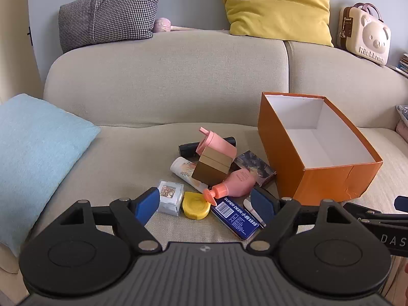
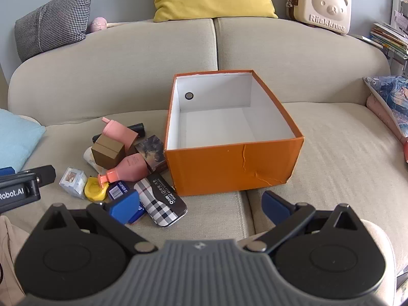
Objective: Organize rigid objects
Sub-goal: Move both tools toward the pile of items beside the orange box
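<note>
A pile of small items lies on the sofa seat: a brown box, a pink cup, a pink bottle with an orange cap, a yellow case, a clear cube, a blue tin and a plaid tin. An orange box with a white, bare inside stands right of the pile. My left gripper hovers open over the pile's near edge. In front of the orange box my right gripper is open and holds nothing.
A light blue cushion lies at the seat's left. On the backrest sit a houndstooth cushion, a yellow cushion and a cream bear case. Books and a printed cushion are at the right.
</note>
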A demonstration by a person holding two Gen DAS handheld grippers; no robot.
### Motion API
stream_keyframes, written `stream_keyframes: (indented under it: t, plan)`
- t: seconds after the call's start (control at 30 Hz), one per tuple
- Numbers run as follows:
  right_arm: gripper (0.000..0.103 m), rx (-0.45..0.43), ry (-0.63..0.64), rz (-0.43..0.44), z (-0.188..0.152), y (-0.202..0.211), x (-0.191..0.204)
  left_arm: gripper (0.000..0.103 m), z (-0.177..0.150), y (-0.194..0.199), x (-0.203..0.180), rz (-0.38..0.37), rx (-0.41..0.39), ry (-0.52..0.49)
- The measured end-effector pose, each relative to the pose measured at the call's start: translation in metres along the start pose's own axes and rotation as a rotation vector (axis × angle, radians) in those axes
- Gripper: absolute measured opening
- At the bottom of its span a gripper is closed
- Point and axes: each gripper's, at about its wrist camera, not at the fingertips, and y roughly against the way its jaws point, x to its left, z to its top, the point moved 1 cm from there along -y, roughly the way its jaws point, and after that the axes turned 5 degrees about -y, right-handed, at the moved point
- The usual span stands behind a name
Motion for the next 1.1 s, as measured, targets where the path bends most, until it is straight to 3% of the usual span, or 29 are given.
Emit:
stream_keyframes:
  t: [0.23, 0.47, 0.57, 0.8, 0.97, 1.1]
  plan:
    - [0.101, -0.005, -0.002, -0.002, -0.001, 0.0, 0.0, 0.095, -0.001, -0.002, 0.002, 0.001, 0.006, 0.002]
    - [0.101, -0.054, -0.035, 0.058, -0.006, -0.001, -0.002, 0.093, -0.008, -0.007, 0.007, -0.013, 0.013, 0.0]
    - [0.097, -0.023, 0.001, 0.06, -0.007, -0.008, 0.003, 0.085, -0.011, -0.013, 0.01, -0.028, 0.028, 0.007]
    - [0.064, 0.08, 0.062, 0.116, -0.007, -0.046, 0.016, 0.037, -0.019, -0.05, 0.011, -0.156, 0.123, 0.034]
    - [0.05, 0.18, 0.066, 0.156, -0.001, -0.096, 0.021, 0.032, -0.022, -0.091, 0.008, -0.223, 0.195, 0.067]
    - [0.049, 0.256, 0.057, 0.169, -0.002, -0.136, 0.024, 0.032, -0.027, -0.128, 0.007, -0.262, 0.266, 0.146]
